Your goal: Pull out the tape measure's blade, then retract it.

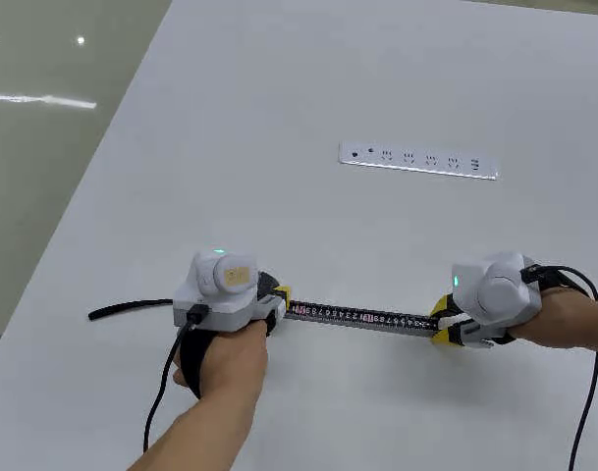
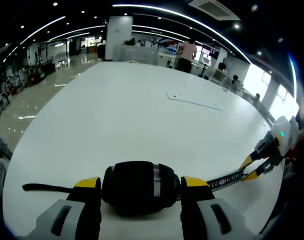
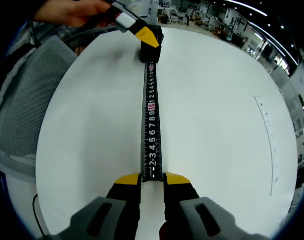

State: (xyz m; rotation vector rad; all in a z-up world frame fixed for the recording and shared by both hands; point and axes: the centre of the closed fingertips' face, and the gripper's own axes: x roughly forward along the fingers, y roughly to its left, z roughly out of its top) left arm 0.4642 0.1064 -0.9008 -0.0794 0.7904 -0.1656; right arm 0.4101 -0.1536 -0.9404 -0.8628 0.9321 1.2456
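Note:
The black tape measure case (image 2: 141, 186) sits on the white table, clamped between the yellow-tipped jaws of my left gripper (image 2: 141, 184). In the head view the case (image 1: 270, 287) peeks out beside that left gripper (image 1: 276, 304). Its dark blade (image 1: 362, 317) with white numbers runs right across the table to my right gripper (image 1: 442, 322), which is shut on the blade's end. In the right gripper view the blade (image 3: 152, 125) stretches straight away from the right gripper (image 3: 152, 178) to the case (image 3: 151, 49). The right gripper (image 2: 252, 168) also shows in the left gripper view, holding the blade (image 2: 224, 179).
A white power strip (image 1: 417, 161) lies farther back on the table (image 1: 308, 88). A black strap (image 1: 130, 308) trails left from the case. The table's left edge drops to a glossy floor. A mesh chair (image 3: 27, 105) stands by the table, and people stand in the background.

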